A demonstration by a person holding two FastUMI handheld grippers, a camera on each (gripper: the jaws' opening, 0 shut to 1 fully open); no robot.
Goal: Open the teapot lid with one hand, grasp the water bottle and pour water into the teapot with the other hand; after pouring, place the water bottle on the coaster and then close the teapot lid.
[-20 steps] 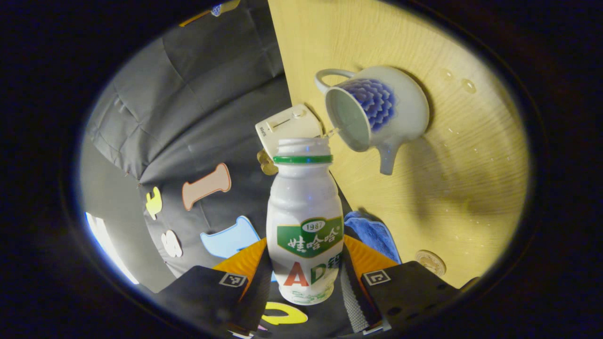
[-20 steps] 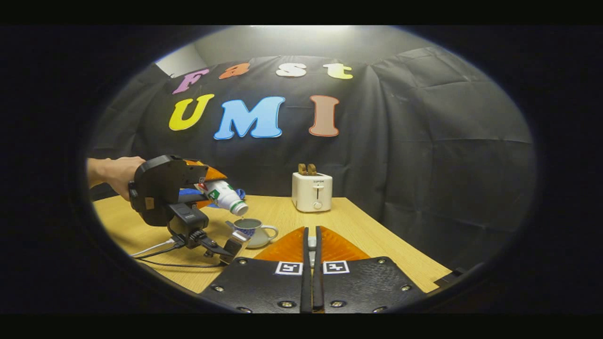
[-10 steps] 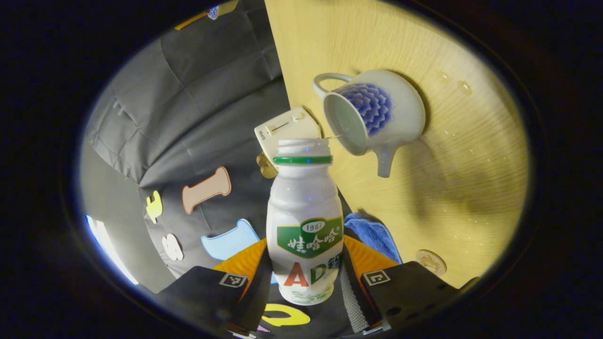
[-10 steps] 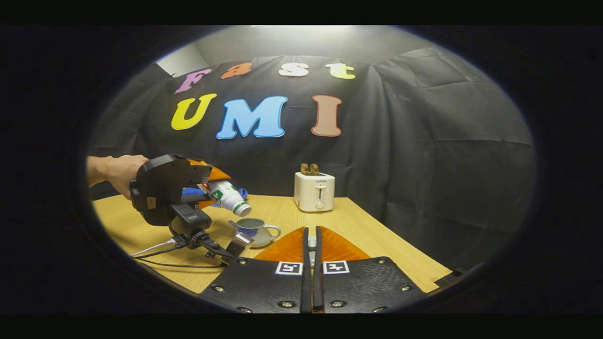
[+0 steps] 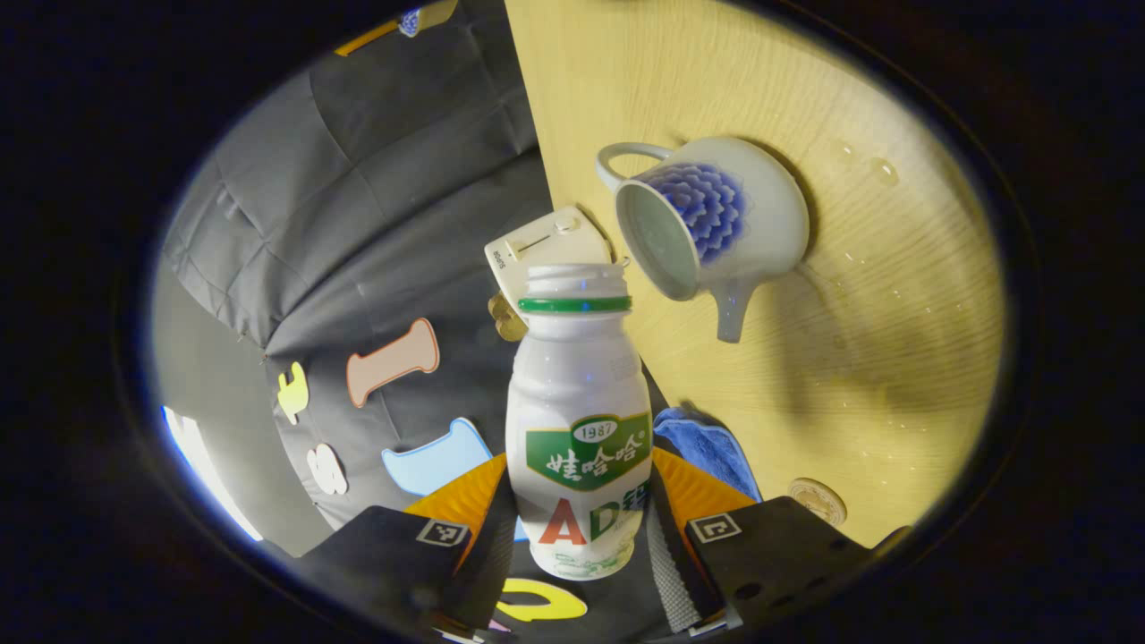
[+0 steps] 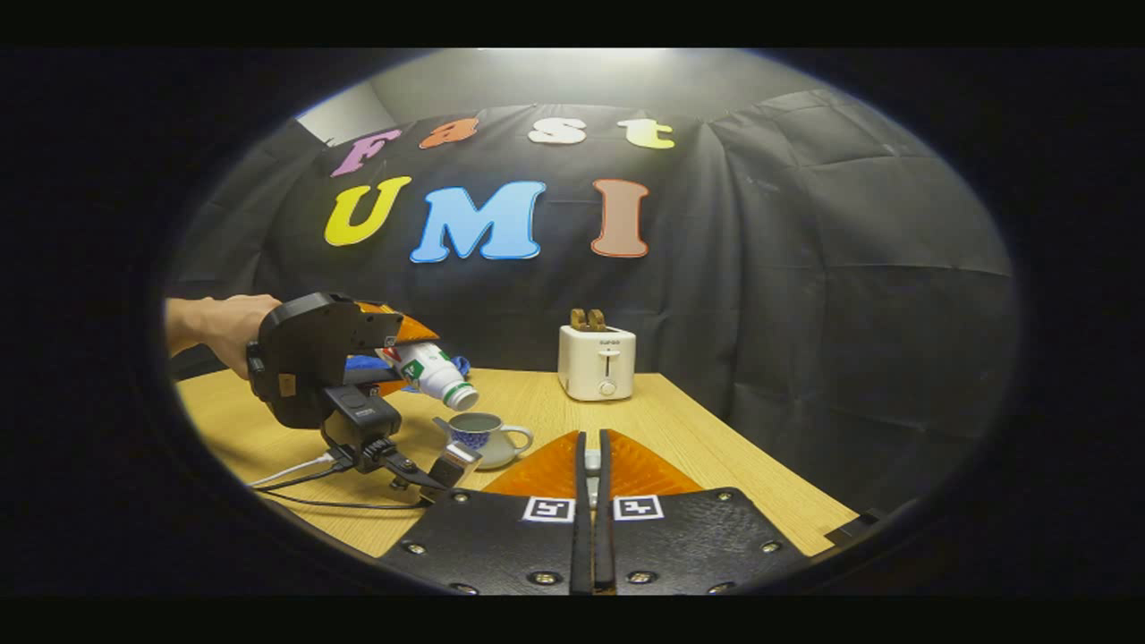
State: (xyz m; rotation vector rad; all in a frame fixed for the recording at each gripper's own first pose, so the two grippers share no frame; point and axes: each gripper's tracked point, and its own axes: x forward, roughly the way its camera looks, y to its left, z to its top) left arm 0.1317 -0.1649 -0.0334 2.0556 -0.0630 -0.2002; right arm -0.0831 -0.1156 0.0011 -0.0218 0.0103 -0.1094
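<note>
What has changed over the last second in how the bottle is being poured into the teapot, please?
The thin stream from the water bottle into the teapot has stopped, and the left gripper has tipped the bottle's mouth up slightly, away from the opening. The grip, the teapot, the toaster and the shut right gripper stayed as they were.

One water bottle (image 5: 579,420), one teapot (image 5: 716,219), one toaster (image 6: 597,361), one blue cloth (image 5: 711,447), one coaster (image 5: 817,497), two grippers (image 5: 580,537) (image 6: 590,461).

White teapot (image 5: 716,215), blue flower pattern
</note>
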